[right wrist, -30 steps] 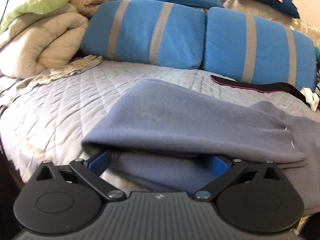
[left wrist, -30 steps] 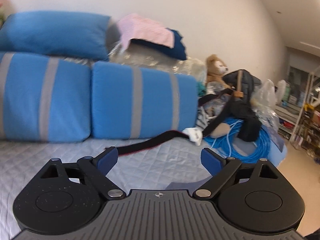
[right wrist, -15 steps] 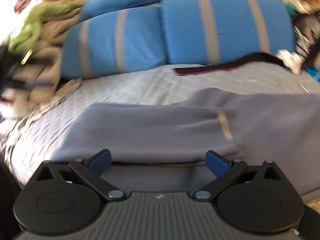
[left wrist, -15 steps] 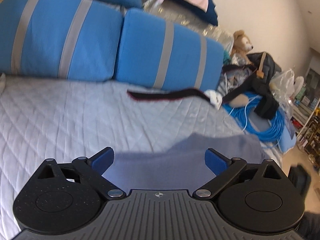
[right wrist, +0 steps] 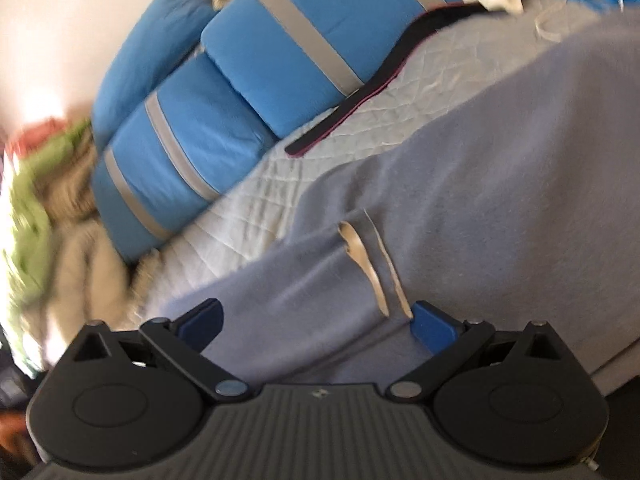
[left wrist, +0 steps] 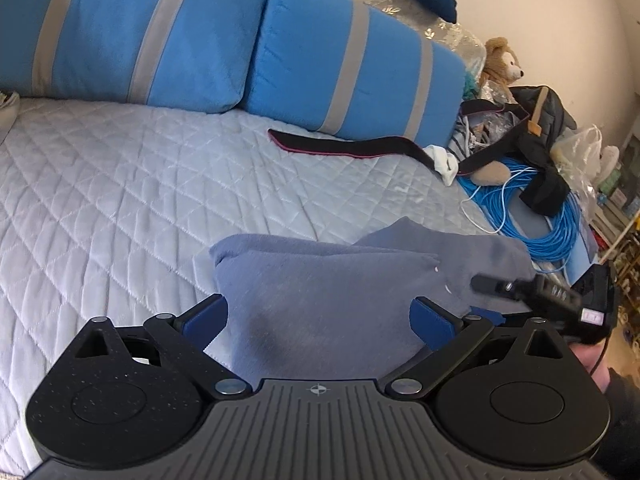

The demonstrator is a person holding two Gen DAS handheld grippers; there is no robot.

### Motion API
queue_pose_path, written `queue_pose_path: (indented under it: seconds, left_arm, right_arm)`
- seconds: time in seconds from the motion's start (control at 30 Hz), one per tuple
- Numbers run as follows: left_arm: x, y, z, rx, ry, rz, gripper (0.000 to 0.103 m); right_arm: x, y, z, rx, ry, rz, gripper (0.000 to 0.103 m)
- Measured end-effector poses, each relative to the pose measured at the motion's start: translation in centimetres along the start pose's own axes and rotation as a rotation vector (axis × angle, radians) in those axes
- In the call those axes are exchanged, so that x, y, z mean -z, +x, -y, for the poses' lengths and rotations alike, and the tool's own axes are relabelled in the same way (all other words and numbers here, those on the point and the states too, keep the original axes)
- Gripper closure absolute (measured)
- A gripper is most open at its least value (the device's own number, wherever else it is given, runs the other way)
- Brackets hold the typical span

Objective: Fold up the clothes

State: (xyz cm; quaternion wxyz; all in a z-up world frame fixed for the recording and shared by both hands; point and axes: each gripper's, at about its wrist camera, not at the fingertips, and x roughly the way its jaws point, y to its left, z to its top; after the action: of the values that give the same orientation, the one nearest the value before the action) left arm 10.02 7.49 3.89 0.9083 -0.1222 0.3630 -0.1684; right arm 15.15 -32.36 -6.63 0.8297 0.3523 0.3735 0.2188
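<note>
2 blue striped cushions (left wrist: 240, 36), grey-blue garment (left wrist: 320, 300), no legible writing

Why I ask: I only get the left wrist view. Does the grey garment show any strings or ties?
Observer: Yes. The right wrist view shows two beige drawstrings lying on the grey garment.
Operator: And the right gripper?
Observer: The right gripper has its fingers closing but wide apart, with grey fabric between them, not yet pinched.
Operator: Anything else out there?
Observer: A blurred heap of green and beige bedding at the left edge.
</note>
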Motion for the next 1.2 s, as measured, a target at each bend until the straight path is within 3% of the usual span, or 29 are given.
queue_pose_path:
  seconds: [0.1, 0.23, 0.33, 0.37, 0.53, 1.2]
  left_arm:
    - [0.3, 0.3, -0.4, -0.018, -0.02, -0.009, 0.003]
    - [0.6, 0.7, -1.2, -0.022, -0.062, -0.019, 0.003]
    - [0.7, 1.0, -1.7, -0.011, -0.088, -0.033, 0.003]
    - [0.8, 1.1, -1.8, -0.007, -0.095, -0.037, 0.003]
    - [1.0, 1.3, -1.8, -0.002, -0.097, -0.042, 0.003]
    - [1.0, 1.5, -1.9, 0.006, -0.101, -0.045, 0.003]
  right_arm:
    - [-0.6, 0.0, 1.0, -0.02, 0.084, -0.003, 0.024]
    - [-0.8, -0.1, 1.5, 0.004, 0.104, -0.001, 0.047]
    - [-0.9, 0.2, 1.3, 0.036, 0.074, -0.008, 0.081]
    - [-0.9, 0.3, 1.1, 0.056, 0.06, -0.013, 0.103]
    - [-1.1, -0.6, 0.8, 0.113, 0.029, 0.012, 0.103]
    - [-2.1, -6.4, 2.5, 0.199, 0.007, 0.109, 0.103]
